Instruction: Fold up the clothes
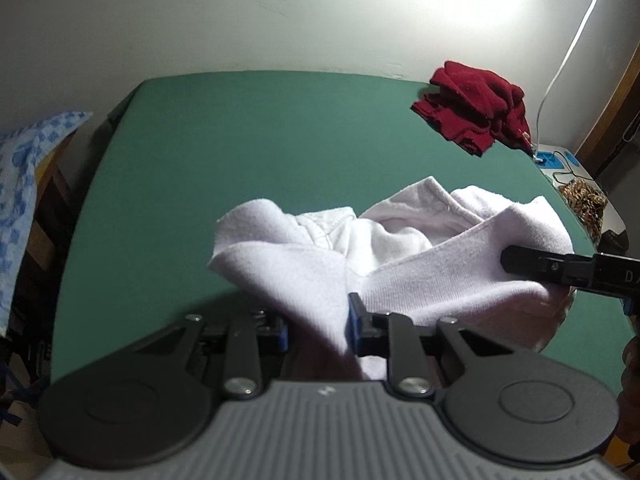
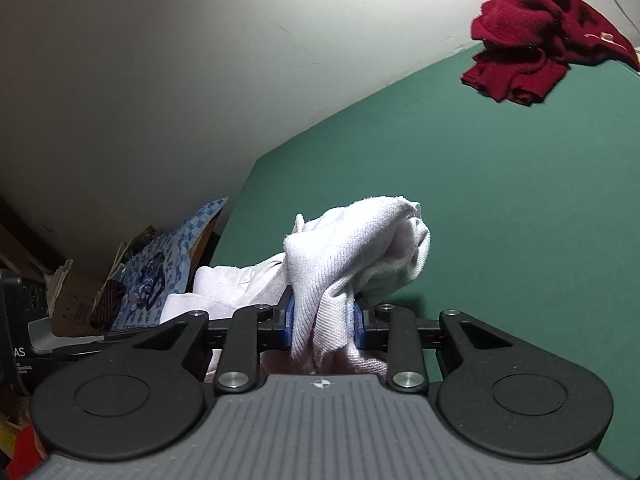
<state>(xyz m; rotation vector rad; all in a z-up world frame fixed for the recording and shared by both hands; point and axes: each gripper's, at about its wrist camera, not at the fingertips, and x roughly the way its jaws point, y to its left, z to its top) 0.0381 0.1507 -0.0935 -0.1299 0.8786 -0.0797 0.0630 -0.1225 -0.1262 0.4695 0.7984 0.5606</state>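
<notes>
1. Left wrist view: my left gripper [image 1: 318, 326] pinches a fold of the white garment [image 1: 384, 256] between its blue pads. The cloth fills the gap and drapes down past the fingers. The rest is bunched up just ahead, over the near part of the green table [image 1: 240, 140].
2. Same view, right side: my right gripper [image 1: 508, 258] comes in from the edge w/ its black tip against the garment's far flap. Can't tell from here if that one is clamped.
3. Red garment [image 1: 476, 108] sits crumpled at the far right corner of the table, well apart from the white one, untouched.
4. Right wrist view: right gripper [image 2: 322, 324] is closed on a thick wad of the white garment [image 2: 360, 248]; ribbed cloth is squeezed between both pads and spills over the top. This settles what the left view couldn't.
5. Only this view shows the clutter off the table's left edge: blue patterned cloth [image 2: 168, 256], boxes. Only the left view shows both grippers on the one piece.
6. Step, as I judge it: pick-up and spread, both ends held, no fold made yet.
7. Next, I reckon: pull my hands apart to stretch it, find edges, lay it flat on open green. Risk: I'm holding bunches, not corners, so may need a re-grip.
</notes>
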